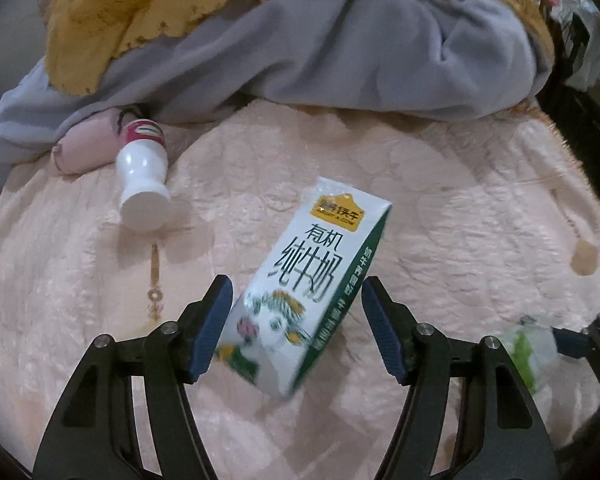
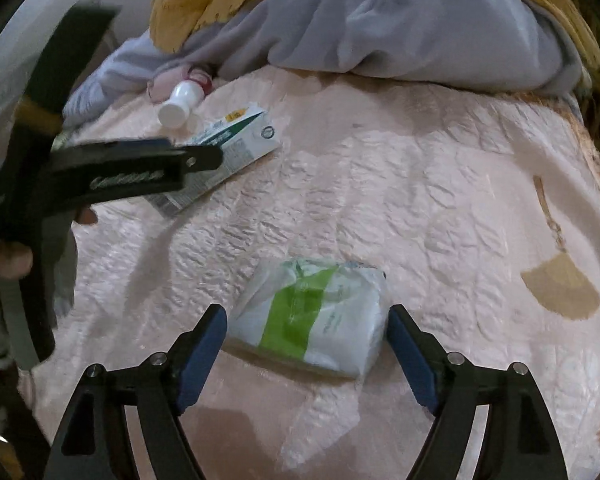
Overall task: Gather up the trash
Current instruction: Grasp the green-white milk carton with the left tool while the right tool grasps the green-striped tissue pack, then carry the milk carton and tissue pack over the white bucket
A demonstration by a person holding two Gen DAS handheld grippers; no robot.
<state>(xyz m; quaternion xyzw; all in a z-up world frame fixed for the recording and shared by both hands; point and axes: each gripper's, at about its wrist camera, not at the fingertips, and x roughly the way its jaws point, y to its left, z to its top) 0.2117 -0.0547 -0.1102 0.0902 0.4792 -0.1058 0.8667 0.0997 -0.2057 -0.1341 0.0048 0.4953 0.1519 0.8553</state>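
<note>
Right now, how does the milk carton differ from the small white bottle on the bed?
The milk carton is a flat-sided box with green edges and printed writing; the bottle is round, plain white with a red cap. The carton looks larger than the bottle. The carton lies between the open left gripper fingers; the bottle lies apart, near the grey blanket. Both lie on their sides on the pink bedcover.

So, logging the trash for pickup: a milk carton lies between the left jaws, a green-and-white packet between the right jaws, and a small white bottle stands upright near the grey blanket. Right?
Not quite: the small white bottle lies on its side, as the left wrist view shows. The rest holds.
</note>
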